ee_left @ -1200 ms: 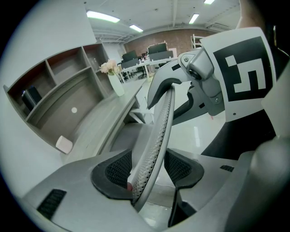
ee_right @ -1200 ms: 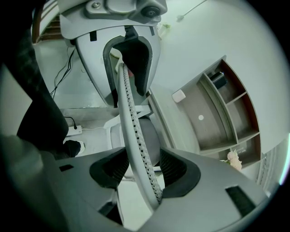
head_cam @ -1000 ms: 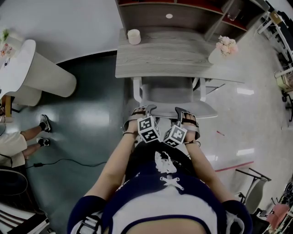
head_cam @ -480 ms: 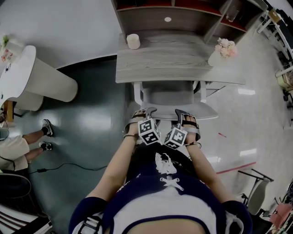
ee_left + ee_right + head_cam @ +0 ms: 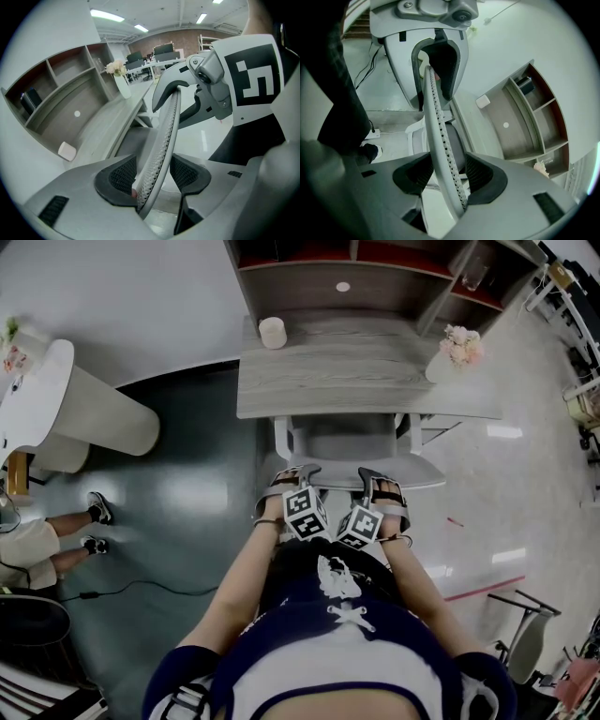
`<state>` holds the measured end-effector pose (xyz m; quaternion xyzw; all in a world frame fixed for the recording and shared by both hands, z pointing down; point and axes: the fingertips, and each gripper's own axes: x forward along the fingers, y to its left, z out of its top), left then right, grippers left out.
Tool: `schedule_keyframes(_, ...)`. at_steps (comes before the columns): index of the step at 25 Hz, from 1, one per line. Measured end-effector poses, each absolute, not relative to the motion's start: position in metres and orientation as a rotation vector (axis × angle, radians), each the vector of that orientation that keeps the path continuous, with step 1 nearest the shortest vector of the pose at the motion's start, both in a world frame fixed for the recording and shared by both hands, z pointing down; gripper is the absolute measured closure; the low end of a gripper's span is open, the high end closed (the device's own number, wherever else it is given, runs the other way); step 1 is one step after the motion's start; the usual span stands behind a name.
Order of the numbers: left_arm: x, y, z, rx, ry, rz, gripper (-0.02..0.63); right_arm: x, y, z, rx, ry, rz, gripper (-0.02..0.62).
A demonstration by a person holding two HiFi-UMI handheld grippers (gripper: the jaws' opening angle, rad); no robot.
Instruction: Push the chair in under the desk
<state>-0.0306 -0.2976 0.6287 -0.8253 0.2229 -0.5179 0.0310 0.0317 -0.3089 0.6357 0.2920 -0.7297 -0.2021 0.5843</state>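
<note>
Dark grey-green floor (image 5: 187, 493) fills the left of the head view, turning to glossy white tile on the right

Grey wood-grain desk (image 5: 356, 381) stands at top centre, with an open brown-backed shelf unit (image 5: 375, 277) along its far edge

White curved-top table (image 5: 84, 404) stands on the floor at far left, well apart from the desk

Light grey mesh-back office chair (image 5: 347, 442) sits at the desk's near edge. The front of the seat is tucked under the desktop, and the backrest and the rest of the seat stick out on the person's side. White armrests show on both sides, just below the desk edge

Left gripper (image 5: 298, 472) and right gripper (image 5: 373, 476) are side by side on the top rim of the backrest, marker cubes close together

Left gripper view: left gripper (image 5: 152, 173) clamped on the perforated backrest rim (image 5: 166, 136), which lies against one pad with a thin gap at the other

Right gripper view: right gripper (image 5: 445, 176) grasps the same rim (image 5: 438, 136), which nearly fills the space between the pads

Another person's legs in dark sneakers (image 5: 98, 512) show at the left edge, near the white table

Vase of pink flowers (image 5: 459, 345) stands on the desk's right end

Small white cylindrical cup (image 5: 273, 332) stands at the desk's back left

Thin black cable (image 5: 141, 589) lies on the dark floor, lower left
</note>
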Motion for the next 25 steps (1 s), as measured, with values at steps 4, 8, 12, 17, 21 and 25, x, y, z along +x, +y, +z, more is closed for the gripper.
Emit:
schedule_keyframes(4, -0.031, -0.300, 0.628, -2.523, 0.705, -1.576, 0.380, 0.031, -0.311, 0.635, 0.679, -1.703, -0.478, 0.405)
schedule_keyframes(8, -0.031, -0.303, 0.629, -2.527, 0.712, -1.585, 0.371, 0.031, -0.318, 0.641, 0.645, -1.706, -0.440, 0.405)
schedule_keyframes(12, -0.029, -0.305, 0.631, -2.518, 0.721, -1.589, 0.365, 0.031, -0.326, 0.649, 0.606, -1.713, -0.348, 0.405)
schedule_keyframes(17, -0.029, -0.303, 0.631, -2.522, 0.705, -1.603, 0.360, 0.031, -0.324, 0.648, 0.608, -1.709, -0.360, 0.405)
schedule_keyframes(21, -0.029, -0.299, 0.626, -2.530, 0.733, -1.560, 0.360, 0.033, -0.321, 0.641, 0.621, -1.651, -0.464, 0.399)
schedule_keyframes(25, -0.034, -0.295, 0.613, -2.551, 0.804, -1.492, 0.360, 0.043, -0.306, 0.633, 0.607, -1.657, -0.470, 0.399)
